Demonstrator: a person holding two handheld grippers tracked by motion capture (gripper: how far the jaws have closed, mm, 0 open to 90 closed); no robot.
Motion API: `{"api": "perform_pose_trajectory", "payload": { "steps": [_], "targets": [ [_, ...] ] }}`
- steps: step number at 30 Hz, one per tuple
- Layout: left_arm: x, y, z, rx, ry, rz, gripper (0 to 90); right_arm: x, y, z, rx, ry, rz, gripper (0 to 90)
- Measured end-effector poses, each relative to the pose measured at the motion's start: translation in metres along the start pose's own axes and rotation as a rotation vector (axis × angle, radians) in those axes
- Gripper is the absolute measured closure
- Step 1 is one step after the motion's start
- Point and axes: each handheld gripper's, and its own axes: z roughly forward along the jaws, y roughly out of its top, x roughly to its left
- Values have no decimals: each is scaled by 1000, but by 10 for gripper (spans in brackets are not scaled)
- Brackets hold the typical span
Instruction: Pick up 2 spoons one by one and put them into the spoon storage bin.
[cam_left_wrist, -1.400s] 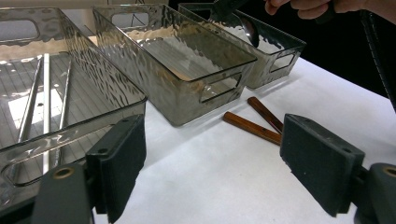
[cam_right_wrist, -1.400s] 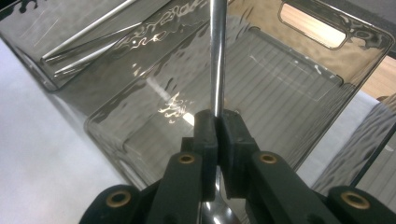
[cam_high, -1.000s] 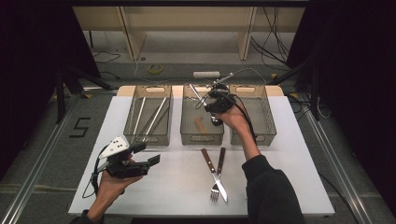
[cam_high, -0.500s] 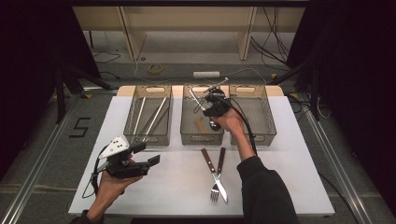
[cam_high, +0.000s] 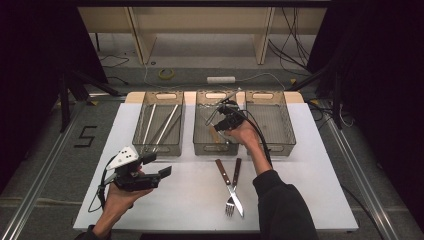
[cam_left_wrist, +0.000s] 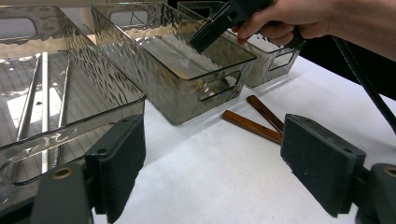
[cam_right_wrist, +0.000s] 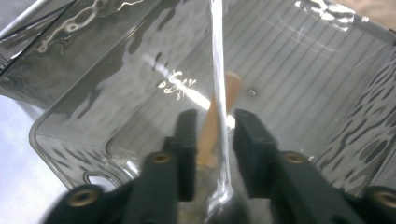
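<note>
Metal utensil (cam_right_wrist: 219, 93) is hanging over the middle bin (cam_high: 200, 142), clamped in the right tool (cam_right_wrist: 214, 140) — its bowl end blurred. The right hand (cam_high: 245, 132) is reaching forward, wrist bent down. Left tool (cam_high: 157, 167) is resting low over the worktop (cam_high: 190, 200), jaws apart — floor mark reading "5" (cam_high: 86, 136).

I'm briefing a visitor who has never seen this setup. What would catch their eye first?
Most striking are three clear ribbed bins in a row at the far side of the white table, with the right gripper over the middle bin, a long shiny metal utensil between its jaws. Nearer, a knife and fork with wooden handles lie crossed, and the left gripper hovers open.
</note>
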Motion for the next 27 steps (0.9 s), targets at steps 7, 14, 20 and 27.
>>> {"api": "perform_pose_trajectory", "payload": {
  "steps": [7,14,20,27],
  "targets": [
    [0,0,0,0,2,-1,215,5,-2,-13,-31,38,-28,539],
    [0,0,0,-1,5,-2,214,25,-15,-35,-107,104,-137,444],
    [0,0,0,-2,8,-5,214,44,-31,-49,-153,166,-195,386],
    [0,0,0,-2,10,-4,213,61,-53,-56,-179,207,-231,366]
  ]
}}
